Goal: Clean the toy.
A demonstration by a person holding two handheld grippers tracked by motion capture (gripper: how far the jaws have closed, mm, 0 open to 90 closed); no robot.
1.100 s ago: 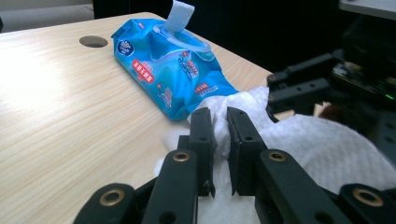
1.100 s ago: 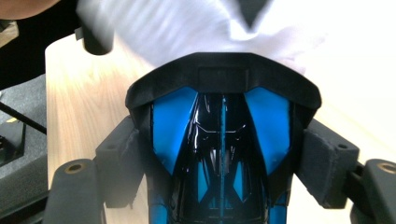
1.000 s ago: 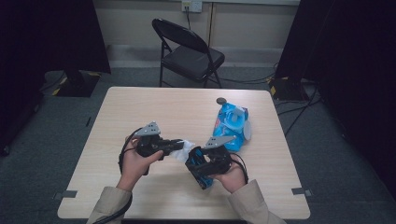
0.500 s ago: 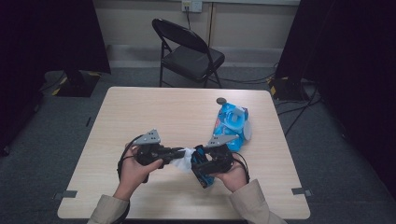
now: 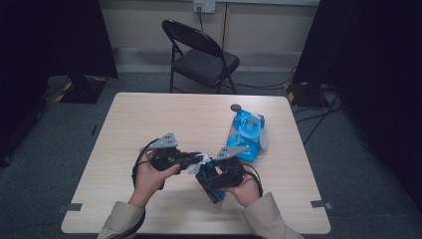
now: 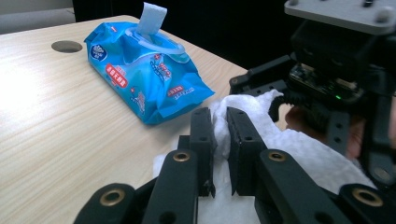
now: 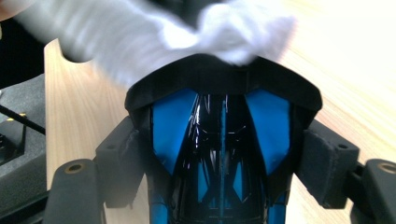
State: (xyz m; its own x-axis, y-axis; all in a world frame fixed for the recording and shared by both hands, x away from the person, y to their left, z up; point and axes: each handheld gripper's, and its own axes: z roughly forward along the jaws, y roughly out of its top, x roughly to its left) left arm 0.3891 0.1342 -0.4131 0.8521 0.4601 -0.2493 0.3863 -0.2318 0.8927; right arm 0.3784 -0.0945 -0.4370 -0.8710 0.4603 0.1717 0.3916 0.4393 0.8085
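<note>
My left gripper [image 5: 195, 160] [image 6: 220, 133] is shut on a crumpled white wipe [image 5: 201, 159] [image 6: 299, 149], pinched between its black jaws. My right gripper [image 5: 209, 179] [image 7: 224, 163] is shut on a glossy blue and black object [image 5: 215, 191] [image 7: 219, 135], its pads pressing on both sides. The wipe [image 7: 140, 32] lies against the far end of that object. In the left gripper view the right gripper [image 6: 327, 79] stands close behind the wipe. A blue pack of wipes [image 5: 246, 134] [image 6: 144, 70] lies on the table beyond, its lid open and a sheet sticking up.
The light wooden table [image 5: 149, 119] has a small dark round disc [image 5: 235, 107] [image 6: 67, 46] near the pack. A black folding chair [image 5: 199, 55] stands behind the far edge. Cables trail from both grippers. Dark curtains hang at both sides.
The left gripper with the wipe has shifted slightly right, towards the object in the right gripper. The right hand has stayed put.
</note>
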